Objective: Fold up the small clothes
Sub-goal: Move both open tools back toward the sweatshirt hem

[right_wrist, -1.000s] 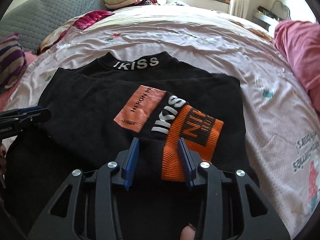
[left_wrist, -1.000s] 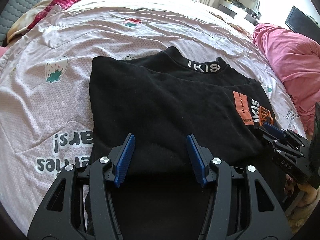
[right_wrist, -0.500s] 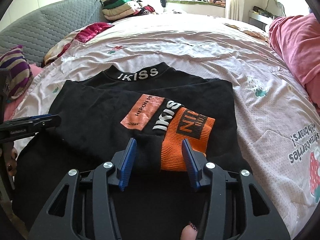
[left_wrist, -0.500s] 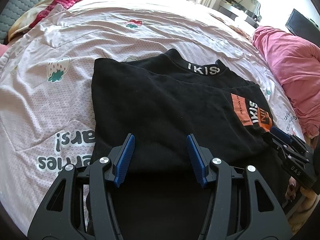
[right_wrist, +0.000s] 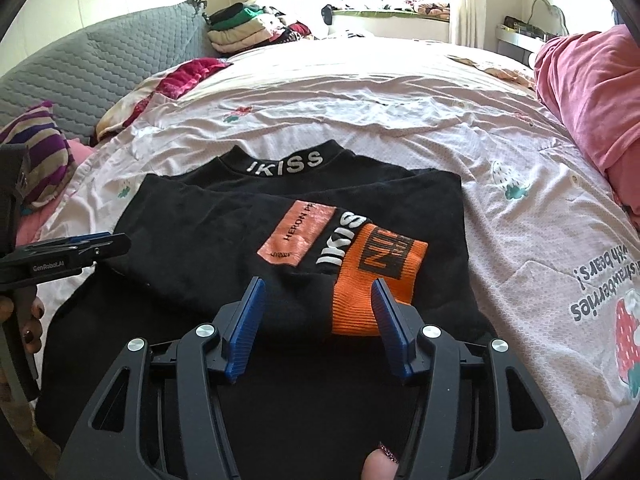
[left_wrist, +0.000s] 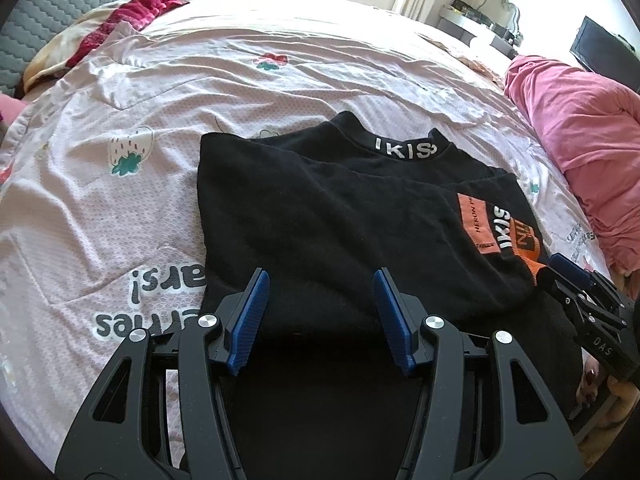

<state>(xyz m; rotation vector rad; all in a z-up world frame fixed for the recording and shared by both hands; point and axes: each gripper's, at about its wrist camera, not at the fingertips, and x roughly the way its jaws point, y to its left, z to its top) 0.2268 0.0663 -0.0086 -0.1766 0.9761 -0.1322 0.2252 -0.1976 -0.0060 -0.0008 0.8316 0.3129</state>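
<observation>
A bed (right_wrist: 400,92) under a pink strawberry-print sheet carries the work. Nearest, the left hand-held gripper (left_wrist: 318,318) and right hand-held gripper (right_wrist: 316,328) both hang tilted down over the near fold edge of the black sweater (left_wrist: 320,216) — jaws opening, nothing pinched between the blue pads. The sweater lies folded in the middle of the bed, the orange cuff (right_wrist: 372,280) on top, the lettered collar (right_wrist: 284,164) farthest. To finish well, I would take the near edge at both corners evenly and carry it toward the collar — keeping the sleeves tucked in.
</observation>
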